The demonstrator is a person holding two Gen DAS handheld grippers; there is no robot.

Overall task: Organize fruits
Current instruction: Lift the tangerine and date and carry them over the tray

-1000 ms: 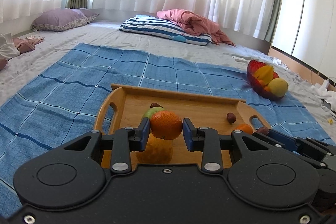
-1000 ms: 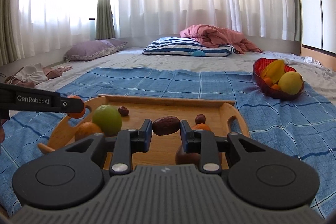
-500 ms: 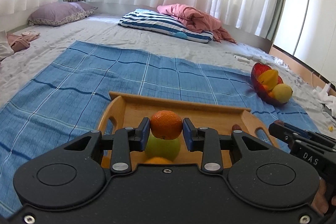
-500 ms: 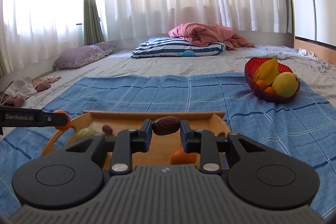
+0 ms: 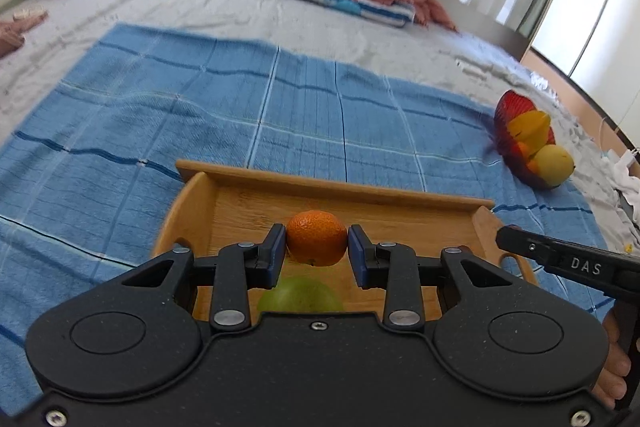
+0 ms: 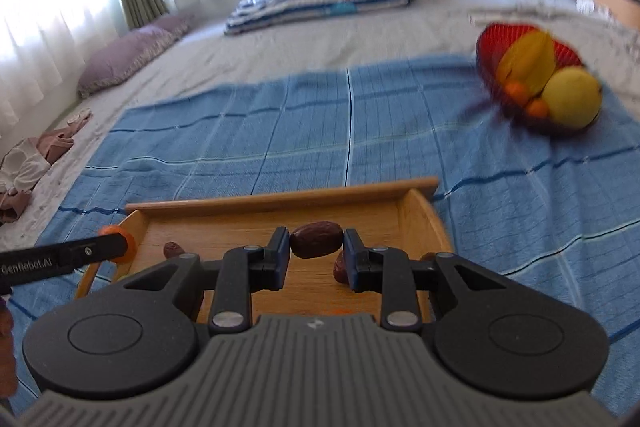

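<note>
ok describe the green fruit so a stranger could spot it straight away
Find the wooden tray on the blue checked blanket. At its near end, just below the orange, sits the green fruit, the only green thing on the tray.

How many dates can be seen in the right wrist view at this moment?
3. One date is clamped in the right gripper; one lies at the wooden tray's left side; one shows beside the right finger. The gripper body may hide others.
</note>
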